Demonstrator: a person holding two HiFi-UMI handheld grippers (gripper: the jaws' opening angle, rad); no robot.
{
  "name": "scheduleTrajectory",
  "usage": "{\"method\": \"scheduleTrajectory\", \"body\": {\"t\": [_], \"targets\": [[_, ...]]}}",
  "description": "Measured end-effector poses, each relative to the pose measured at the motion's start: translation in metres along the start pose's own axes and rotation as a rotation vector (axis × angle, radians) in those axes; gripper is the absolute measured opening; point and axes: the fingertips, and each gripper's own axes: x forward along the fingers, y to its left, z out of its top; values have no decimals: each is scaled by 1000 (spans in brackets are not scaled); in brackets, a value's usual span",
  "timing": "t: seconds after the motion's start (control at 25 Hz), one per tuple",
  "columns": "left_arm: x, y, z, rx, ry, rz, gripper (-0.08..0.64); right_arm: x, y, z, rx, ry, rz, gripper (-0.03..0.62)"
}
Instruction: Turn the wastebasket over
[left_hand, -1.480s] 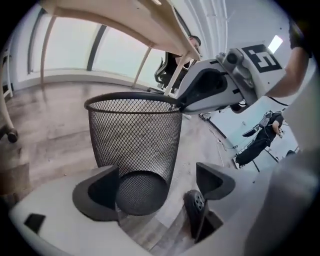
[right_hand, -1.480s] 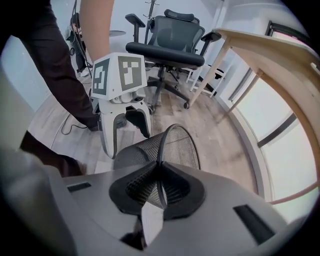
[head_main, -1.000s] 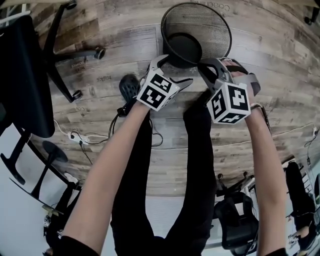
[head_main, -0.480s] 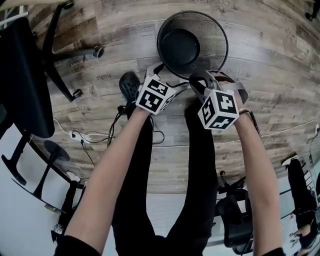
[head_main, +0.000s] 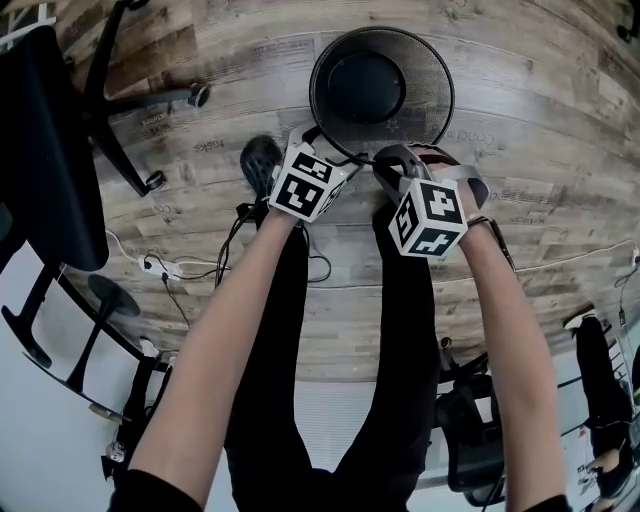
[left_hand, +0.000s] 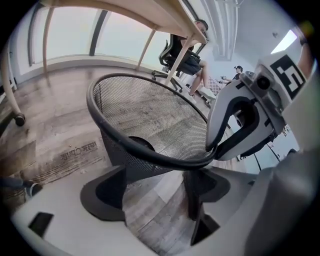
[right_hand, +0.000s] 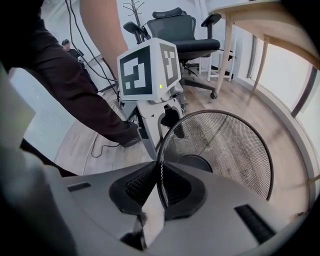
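Observation:
The black mesh wastebasket (head_main: 420, 110) stands upright on the wooden floor with its mouth up. My right gripper (head_main: 385, 160) is shut on the near rim; in the right gripper view the mesh wall (right_hand: 225, 145) runs straight into the closed jaws of that gripper (right_hand: 160, 187). My left gripper (head_main: 338, 150) sits just to the left at the same rim. Its jaws have just been closing but still stand wide, the left gripper (left_hand: 152, 187) lying under the basket's rim (left_hand: 150, 155) with the pads apart from the mesh.
A black office chair (head_main: 40, 150) and its wheeled base (head_main: 130, 110) stand at the left. Cables and a power strip (head_main: 160, 272) lie on the floor by a black shoe (head_main: 262, 165). A wooden desk (left_hand: 150, 15) rises behind the basket.
The basket has gone from tilted to standing squarely, its bottom now centred in the mouth. Both grippers shifted left with it, the right one more.

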Motion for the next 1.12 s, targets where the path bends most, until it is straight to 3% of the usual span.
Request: {"method": "scheduleTrajectory", "body": {"t": [0.44, 0.72, 0.92, 1.12], "targets": [[-10, -1, -24, 76, 93, 17, 319, 20, 20, -6, -12, 60, 41, 57], [-20, 12, -42, 3, 123, 8, 229, 17, 24, -3, 29, 64, 36, 57], [-47, 31, -46, 10, 154, 115, 119, -2, 22, 10, 37, 52, 17, 57], [-86, 22, -30, 23, 132, 133, 84, -42, 18, 30, 71, 29, -10, 57]]}}
